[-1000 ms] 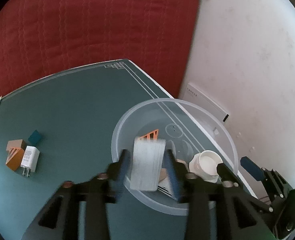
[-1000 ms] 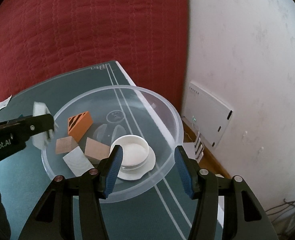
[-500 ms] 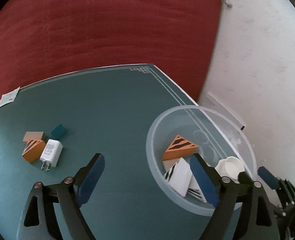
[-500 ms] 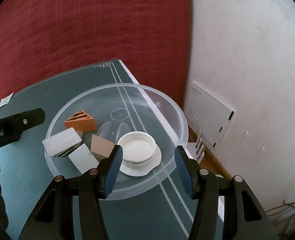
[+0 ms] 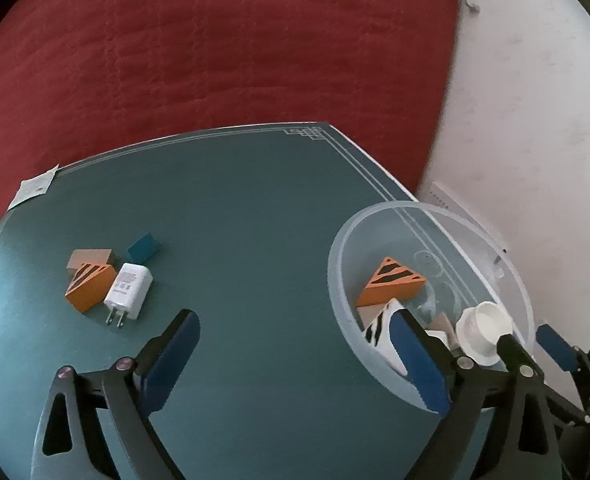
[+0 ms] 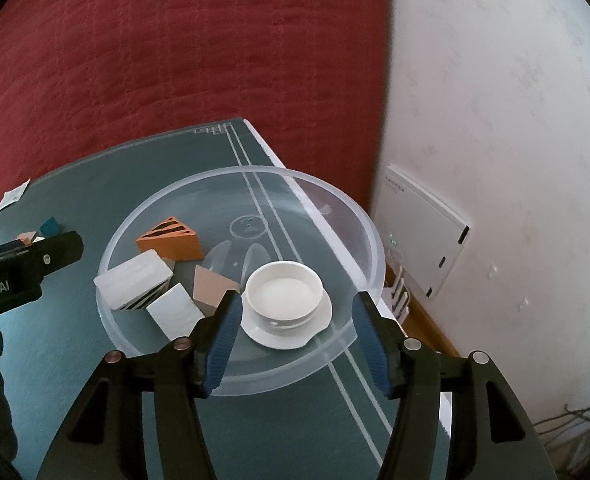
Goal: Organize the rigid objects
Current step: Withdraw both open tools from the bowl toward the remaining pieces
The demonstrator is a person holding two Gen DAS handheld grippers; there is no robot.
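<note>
The white striped block [image 6: 135, 282] lies on its side in the clear plastic bowl [image 6: 369, 232], long axis running across the bowl, black-striped face toward the camera; beside it sit an orange striped wedge [image 6: 171, 240], a plain white block [image 6: 175, 312], a tan block [image 6: 211, 286] and a white round cup on its saucer [image 6: 283, 292] (all hard-edged, matte pieces). The left gripper [image 5: 291, 354] has just been opening and stands spread wide with nothing between its blue pads, over bare cloth beside the bowl; the right gripper [image 6: 297, 344] hangs half spread and empty at the bowl's near rim. On the teal, line-bordered table [image 5: 255, 208] remain an orange wedge [image 5: 89, 286], a white charger [image 5: 129, 290], a tan piece [image 5: 89, 257] and a teal block [image 5: 145, 246]; behind are a quilted red cover [image 5: 215, 48] and a white wall [image 6: 495, 120].
</note>
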